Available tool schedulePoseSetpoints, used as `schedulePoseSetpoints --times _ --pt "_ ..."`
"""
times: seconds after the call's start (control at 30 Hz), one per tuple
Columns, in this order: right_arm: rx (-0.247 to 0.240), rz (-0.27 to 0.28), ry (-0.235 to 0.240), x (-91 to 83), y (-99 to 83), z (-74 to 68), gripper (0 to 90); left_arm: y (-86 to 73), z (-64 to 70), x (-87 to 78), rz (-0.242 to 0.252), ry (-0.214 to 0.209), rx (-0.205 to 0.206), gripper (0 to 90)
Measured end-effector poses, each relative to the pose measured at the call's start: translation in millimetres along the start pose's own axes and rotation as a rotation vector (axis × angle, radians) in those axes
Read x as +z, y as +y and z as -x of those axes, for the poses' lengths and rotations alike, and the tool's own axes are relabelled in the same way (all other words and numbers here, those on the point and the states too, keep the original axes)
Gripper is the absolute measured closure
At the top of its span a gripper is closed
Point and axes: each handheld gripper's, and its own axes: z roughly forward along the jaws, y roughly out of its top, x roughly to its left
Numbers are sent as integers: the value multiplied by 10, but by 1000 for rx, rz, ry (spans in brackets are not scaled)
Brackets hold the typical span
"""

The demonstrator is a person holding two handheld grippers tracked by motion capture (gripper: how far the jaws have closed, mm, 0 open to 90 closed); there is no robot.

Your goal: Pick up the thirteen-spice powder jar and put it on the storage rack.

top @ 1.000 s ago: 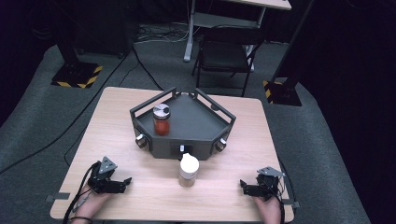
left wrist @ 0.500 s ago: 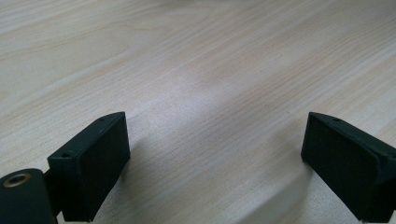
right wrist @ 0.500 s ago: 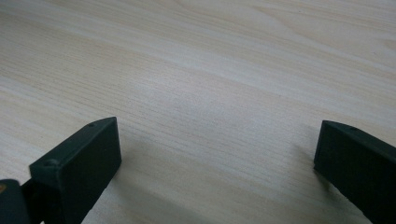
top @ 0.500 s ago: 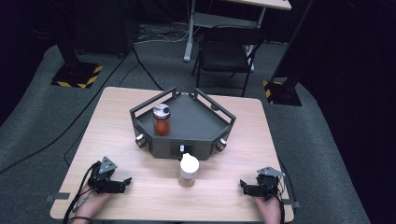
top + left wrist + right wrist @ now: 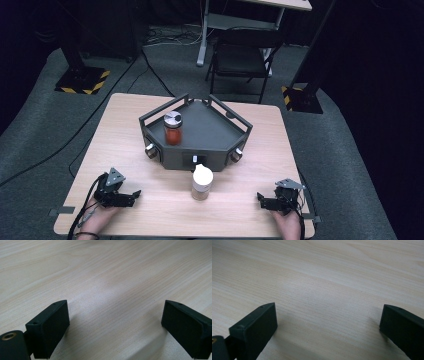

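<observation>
Both grippers, left gripper [image 5: 131, 196] and right gripper [image 5: 263, 199], rest released on the light wooden table [image 5: 240, 210]; best approach the white-lidded brown spice jar [image 5: 202, 183] level, jaws straddling its body.

White-capped jar [image 5: 202, 183]: small, squat, upright on the bench [image 5: 240, 210]. Rounded white cap; body below is clear with pale tan contents, looking nearly full. Stands near the front middle of the bench, roughly midway between its left and right edges, just in front of the dark tray [image 5: 220, 137] and close to the tray's front wall; whether it touches that wall cannot be told.

Red-filled jar [image 5: 173, 128]: similar size, upright. Flat silver lid, clear body, orange-red contents up to near the lid. Stands inside the tray, in its left part, close to the left rail. The two jars are well apart, tray wall between them.
</observation>
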Motion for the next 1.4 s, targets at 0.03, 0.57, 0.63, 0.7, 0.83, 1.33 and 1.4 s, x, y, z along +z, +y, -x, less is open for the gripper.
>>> schedulePoseSetpoints --times 0.03,0.57,0.63,0.7,0.83,1.33,1.4 --pt "-1 1 1 -3 -3 1 10 0 0 0 0 0 0 74" --pt "-24 57 88 -100 -15 1 43 0 0 5 2 -1 -1 71" --pt "-38 74 102 -132 -17 -33 46 2 -1 5 1 -1 0 71" --pt "-49 90 115 -157 -19 -73 46 3 -1 6 1 -2 -1 71" --pt "-83 103 143 -176 10 -165 50 4 -1 8 1 -2 0 70" --pt "-180 169 234 -277 69 -471 66 4 0 8 1 -2 0 70" --pt "-187 183 246 -295 74 -496 67 4 0 8 1 -2 0 70"
